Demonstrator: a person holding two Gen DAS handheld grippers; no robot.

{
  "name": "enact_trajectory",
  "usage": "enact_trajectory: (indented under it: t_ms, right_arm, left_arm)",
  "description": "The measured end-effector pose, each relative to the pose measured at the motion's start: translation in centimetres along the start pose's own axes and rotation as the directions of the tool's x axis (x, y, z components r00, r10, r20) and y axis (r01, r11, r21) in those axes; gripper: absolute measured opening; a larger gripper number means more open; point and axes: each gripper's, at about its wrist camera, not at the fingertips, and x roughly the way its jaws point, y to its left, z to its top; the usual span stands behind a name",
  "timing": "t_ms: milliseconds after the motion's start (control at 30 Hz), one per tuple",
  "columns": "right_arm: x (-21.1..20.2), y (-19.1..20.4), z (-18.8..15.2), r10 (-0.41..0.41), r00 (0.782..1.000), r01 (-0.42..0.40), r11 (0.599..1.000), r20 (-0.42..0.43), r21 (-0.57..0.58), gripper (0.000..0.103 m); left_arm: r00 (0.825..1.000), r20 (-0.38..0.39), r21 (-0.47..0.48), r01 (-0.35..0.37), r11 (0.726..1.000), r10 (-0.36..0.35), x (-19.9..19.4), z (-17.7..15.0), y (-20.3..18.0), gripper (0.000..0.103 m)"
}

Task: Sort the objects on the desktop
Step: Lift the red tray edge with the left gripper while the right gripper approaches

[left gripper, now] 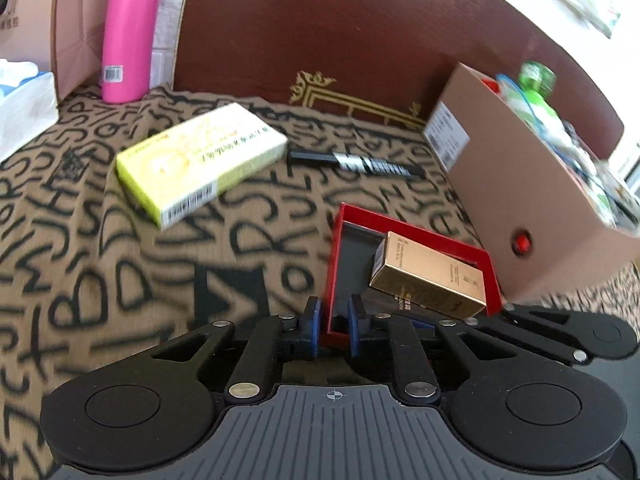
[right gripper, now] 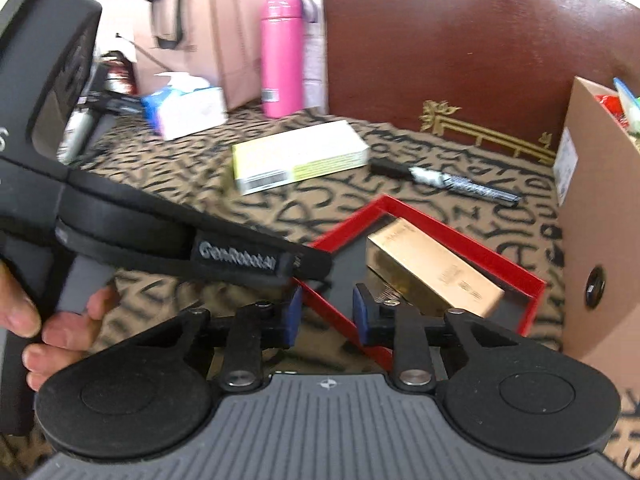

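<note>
We see both tongs working the same red tray (left gripper: 416,236) on the letter-print cloth (left gripper: 120,272). The left tongs (left gripper: 335,326) are clamped on the tray's near wall, 1 blue pad on each side of the thin red edge. In the right wrist view the right tongs (right gripper: 327,314) straddle another stretch of the tray's wall; the pads stand close to it, but we cannot tell whether they press on it. A hand (right gripper: 44,320) grips the left tool's handle at the left of that view.

A gold box (left gripper: 428,276) lies tilted inside the tray, 1 end resting up on the far rim. Beyond the tray, a yellow-green box (left gripper: 200,160) lies flat on the cloth, and a black marker (left gripper: 356,163) lies just beside it. A cardboard box (left gripper: 532,200) full of items stands close to the tray's right. A pink flask (left gripper: 130,28) stands upright at the back of the surface, near a tissue pack (right gripper: 184,110).
</note>
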Motion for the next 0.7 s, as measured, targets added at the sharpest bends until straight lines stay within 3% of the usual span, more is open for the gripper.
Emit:
enact_trajectory:
  t_ms: [333, 500, 567, 600, 633, 667, 700]
  right_arm:
    - [-4.6, 2.7, -2.6, 0.083, 0.997, -0.083, 0.996, -0.003, -0.036, 0.032]
    - [-7.1, 1.7, -2.8, 0.057, 0.997, -0.055, 0.998, 0.049, -0.026, 0.031]
    - [-7.9, 0.4, -2.3, 0.007, 0.996, -0.007, 1.0, 0.088, 0.001, 0.032]
    - [-8.2, -0.2, -2.0, -0.015, 0.994, 0.014, 1.0, 0.106, 0.007, 0.032]
    - [-8.3, -0.7, -1.8, -0.038, 0.992, 0.038, 0.999, 0.119, 0.0, 0.038]
    - [-8.1, -1.0, -1.6, -0.053, 0.991, 0.055, 0.998, 0.127, -0.017, 0.052]
    - [-7.8, -1.2, -1.6, -0.057, 0.99, 0.063, 0.997, 0.127, -0.04, 0.058]
  left_arm:
    - [1.0, -0.023, 0.03, -0.002, 1.0, 0.003, -4.1, -4.4, -1.1, 0.007]
    - [1.0, -0.015, 0.033, -0.013, 0.999, 0.014, -5.2, -5.3, -1.4, 0.008]
    - [1.0, -0.012, 0.035, -0.024, 0.999, 0.025, -5.3, -5.3, -1.6, 0.012]
    - [1.0, -0.01, 0.038, -0.027, 0.999, 0.027, -5.3, -5.3, -1.7, 0.029]
    - [1.0, -0.008, 0.045, -0.024, 0.999, 0.025, -5.3, -5.2, -1.9, 0.034]
    - [1.0, -0.005, 0.053, -0.026, 0.998, 0.027, -5.3, -5.1, -2.1, 0.034]
    - [1.0, 0.0, 0.058, -0.028, 0.998, 0.028, -5.2, -5.1, -2.2, 0.036]
